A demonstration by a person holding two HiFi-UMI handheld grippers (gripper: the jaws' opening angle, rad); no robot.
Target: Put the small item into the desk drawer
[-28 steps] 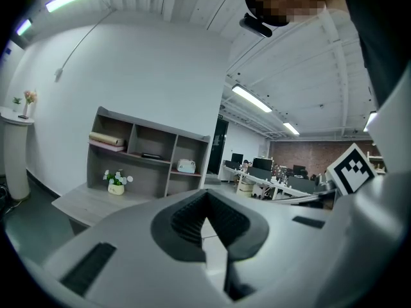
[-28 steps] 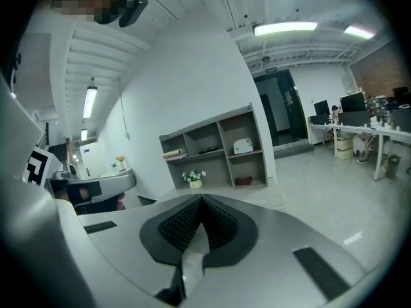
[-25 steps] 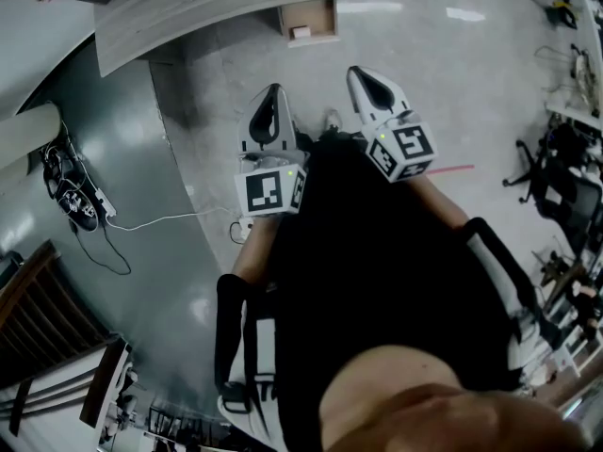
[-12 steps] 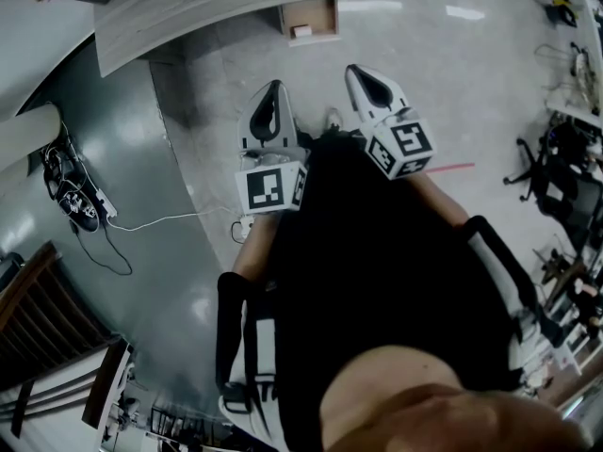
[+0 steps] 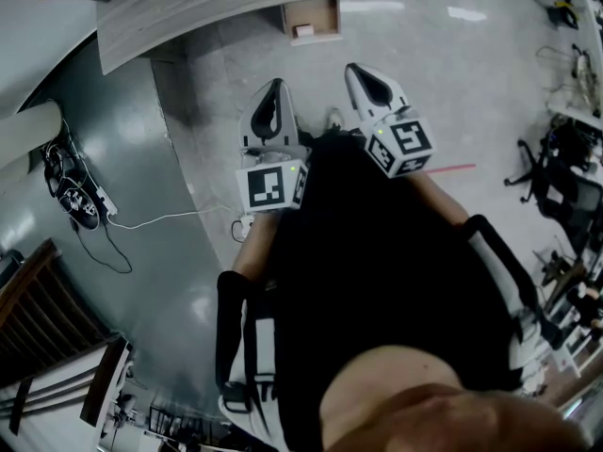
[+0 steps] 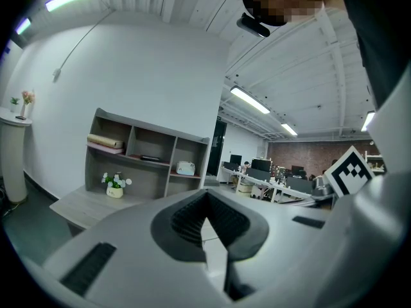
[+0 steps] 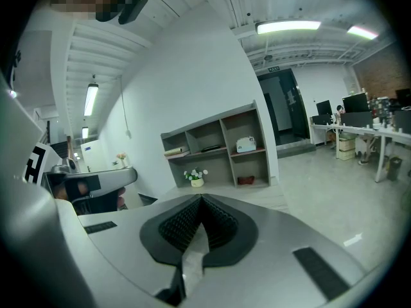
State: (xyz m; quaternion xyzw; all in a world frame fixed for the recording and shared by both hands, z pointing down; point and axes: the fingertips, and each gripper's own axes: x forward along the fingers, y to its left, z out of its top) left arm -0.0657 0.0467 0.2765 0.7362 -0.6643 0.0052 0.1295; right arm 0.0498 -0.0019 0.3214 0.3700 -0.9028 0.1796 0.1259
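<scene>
Two grippers hang side by side over the pale floor, the left gripper (image 5: 274, 88) and the right gripper (image 5: 355, 70). Each carries one marker cube, and each has its jaws pressed together with nothing between them. One desk (image 5: 207, 3) curves across eleven o'clock in the head view. One open drawer (image 5: 316, 15) juts from it at twelve o'clock, well apart from both grippers. One small white item (image 5: 301, 32) lies inside that drawer. One shelf unit (image 6: 144, 159) stands behind one flower pot (image 6: 115, 188).
</scene>
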